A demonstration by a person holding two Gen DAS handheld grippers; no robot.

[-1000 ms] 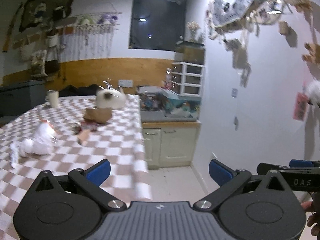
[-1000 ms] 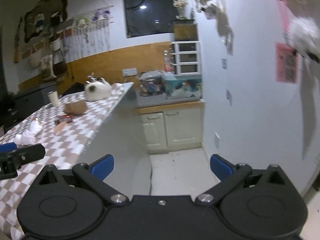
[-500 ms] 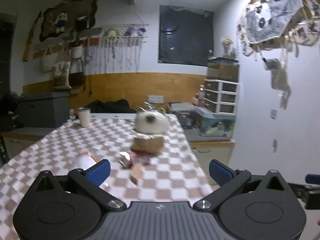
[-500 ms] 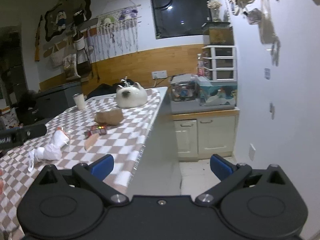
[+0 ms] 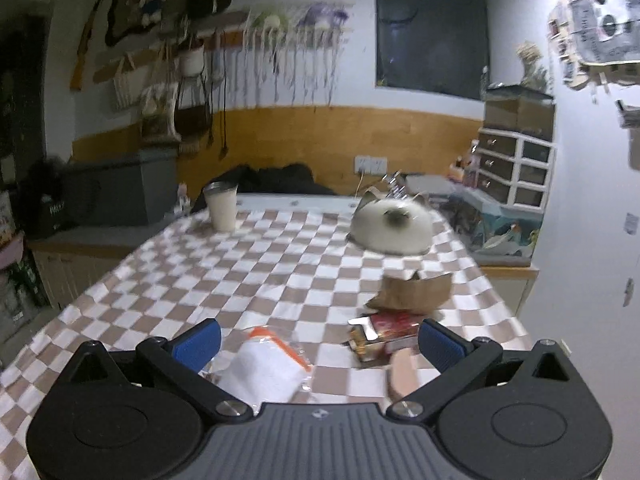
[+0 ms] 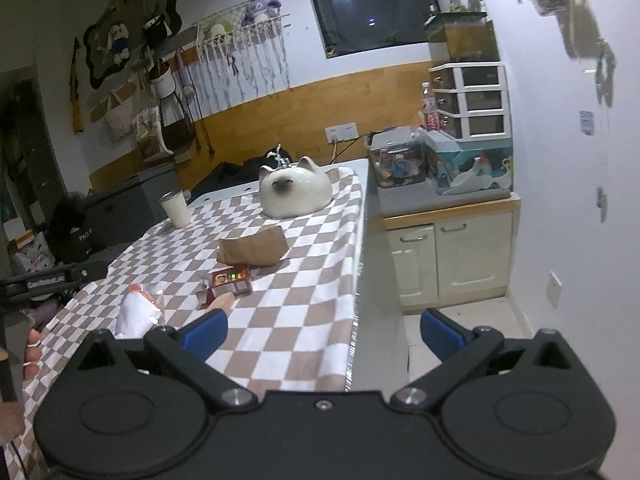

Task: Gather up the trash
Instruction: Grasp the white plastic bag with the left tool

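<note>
Trash lies on the checkered tablecloth (image 5: 280,272). A crumpled brown paper bag (image 5: 412,292) (image 6: 252,249) sits mid-table. In front of it are a red snack wrapper (image 5: 390,326) (image 6: 231,279), a tan piece (image 5: 402,372) (image 6: 222,303), and a clear plastic bag with white contents and an orange edge (image 5: 264,364) (image 6: 136,314). My left gripper (image 5: 318,342) hovers open just above the plastic bag and the wrapper, holding nothing. My right gripper (image 6: 323,330) is open and empty over the table's right edge.
A white cat-shaped ceramic container (image 5: 394,226) (image 6: 294,192) and a white cup (image 5: 221,206) (image 6: 176,209) stand at the table's far end. Cream cabinets (image 6: 452,260) with boxes and a drawer unit (image 6: 470,100) line the right wall. A floor strip (image 6: 456,332) runs between them.
Both grippers have swung left and moved in over the table. The trash items now sit close beneath the left gripper's fingers. Both stayed open.
</note>
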